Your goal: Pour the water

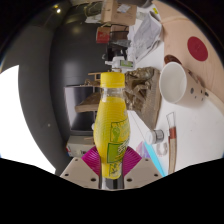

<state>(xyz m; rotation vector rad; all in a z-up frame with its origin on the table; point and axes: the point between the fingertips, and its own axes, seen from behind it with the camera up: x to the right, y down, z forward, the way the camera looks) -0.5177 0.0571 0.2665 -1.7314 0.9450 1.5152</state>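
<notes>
Bottle (111, 118): yellow, capped, upright, standing between the fingers.
Gripper (112, 157): both pink pads (95, 157) pressed against the bottle's lower body, clamped.
Paper cup (180, 82): lying on the white table (30, 110), beyond the bottle.

This looks like a cluttered workroom or lab corner rather than a tidy home. A white table (40, 110) carries a white paper cup (181, 82) lying on its side, and just beyond the cup sits a white sheet with a large dark red dot (196, 47). Further back from the cup stands a jumble of cardboard boxes (112, 18) and crumpled plastic wrap (146, 33), with a dark gap of floor or shelving beside the table.
</notes>
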